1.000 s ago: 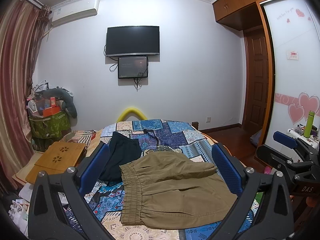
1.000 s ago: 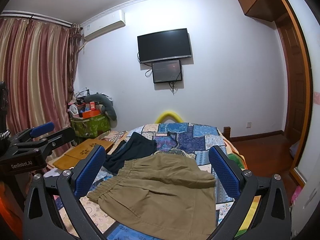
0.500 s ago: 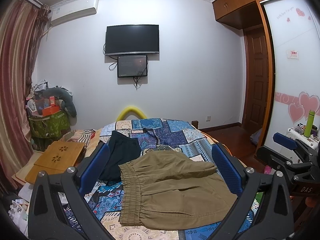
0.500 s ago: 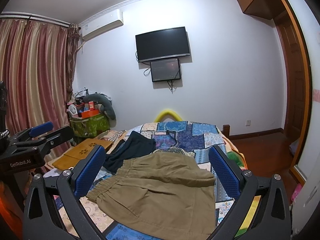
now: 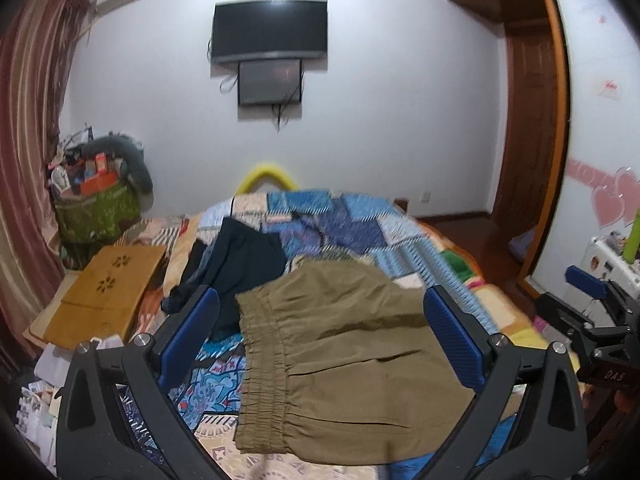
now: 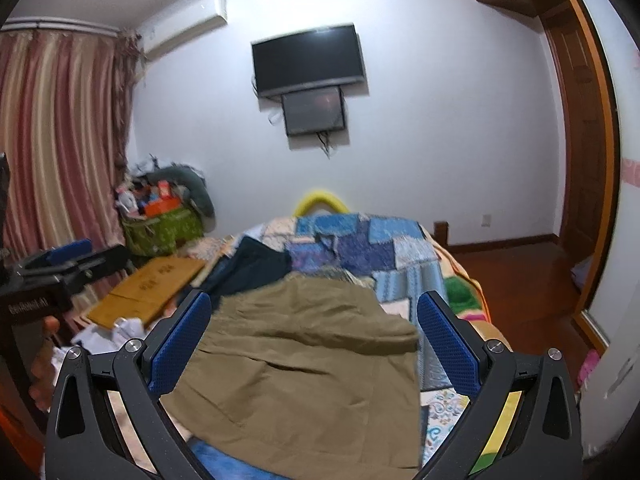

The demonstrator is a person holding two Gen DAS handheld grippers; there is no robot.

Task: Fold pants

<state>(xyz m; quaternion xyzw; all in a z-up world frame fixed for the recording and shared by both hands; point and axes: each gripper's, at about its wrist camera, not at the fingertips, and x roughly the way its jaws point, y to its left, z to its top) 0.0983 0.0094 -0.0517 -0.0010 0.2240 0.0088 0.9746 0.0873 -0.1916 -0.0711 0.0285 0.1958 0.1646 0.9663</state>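
Your left gripper and right gripper hover with fingers spread, empty. Olive pants lie flat at the bed's near edge. Soft, light cloth, probably limp: pinch the elastic waistband's corners.

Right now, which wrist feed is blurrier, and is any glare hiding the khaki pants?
Right wrist view: more motion blur, khaki pants edges and quilt pattern smeared. Left wrist view: sharper, waistband gathers on the pants readable, far quilt soft. Both: fisheye bending at the edges, dim even light, no glare on the pants.
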